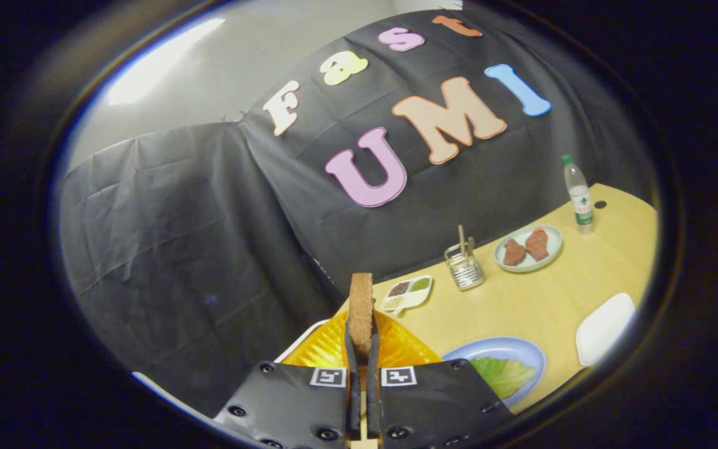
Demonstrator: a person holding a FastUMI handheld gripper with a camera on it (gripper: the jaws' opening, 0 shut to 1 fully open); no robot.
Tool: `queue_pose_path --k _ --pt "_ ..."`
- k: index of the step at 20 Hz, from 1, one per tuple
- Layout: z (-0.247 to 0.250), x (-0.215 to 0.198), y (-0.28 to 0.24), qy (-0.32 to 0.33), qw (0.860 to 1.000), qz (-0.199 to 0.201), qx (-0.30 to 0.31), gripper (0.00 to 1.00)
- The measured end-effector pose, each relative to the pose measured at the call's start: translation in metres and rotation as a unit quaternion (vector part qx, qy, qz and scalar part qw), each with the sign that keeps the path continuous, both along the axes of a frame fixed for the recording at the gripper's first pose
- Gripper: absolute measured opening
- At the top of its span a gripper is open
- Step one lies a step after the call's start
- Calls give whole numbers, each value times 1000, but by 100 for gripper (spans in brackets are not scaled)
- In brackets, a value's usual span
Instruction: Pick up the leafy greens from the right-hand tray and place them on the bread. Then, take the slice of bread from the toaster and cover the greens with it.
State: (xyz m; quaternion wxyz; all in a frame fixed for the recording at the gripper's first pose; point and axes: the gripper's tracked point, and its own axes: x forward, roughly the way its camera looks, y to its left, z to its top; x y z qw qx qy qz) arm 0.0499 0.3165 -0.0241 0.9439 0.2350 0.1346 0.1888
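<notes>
- The gripper [362, 349] has its two fingers pressed together on a slice of bread [360, 312], which stands on edge between them and rises at 12 o'clock past the fingertips.
- By my reading this is the second half of the task: the slice is lifted and is being carried toward the greens.
- Just below the held slice, from 10 to 2 o'clock of the fingertips, sits something bright orange and ribbed [396, 346]; what it is I cannot tell.
- At 4 o'clock of the fingers lies a pale blue plate [524, 349] with leafy greens [502, 373] on it. Whether a bottom slice lies under the leaves is hidden.
- The next move would call for swinging toward 4 o'clock, turning the slice flat, lowering it over the leaves and only then parting the fingers; a slice let go on edge would likely tip off.
- The surface is a light wooden table [546, 299]. At 1 o'clock of the fingers is a small divided dish [407, 292] of condiments, then a wire holder [464, 267] with sticks, then a plate [528, 248] carrying two reddish-brown pieces, and a plastic water bottle [578, 194] at the far end.
- A white rectangular tray [605, 327] lies at 3 o'clock, beside the blue plate.
- Black cloth drapes behind the table; above it is a pale wall.
</notes>
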Motion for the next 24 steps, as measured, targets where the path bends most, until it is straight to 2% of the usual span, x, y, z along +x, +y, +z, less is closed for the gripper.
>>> queue_pose_path --k 6,15,19,24 --pt "-55 -3 -58 51 995 -39 71 6" --pt "-137 6 -61 139 978 -37 149 6" --pt "-169 9 -76 165 980 -69 92 7" --pt "-190 8 -86 163 983 -87 -1 7"
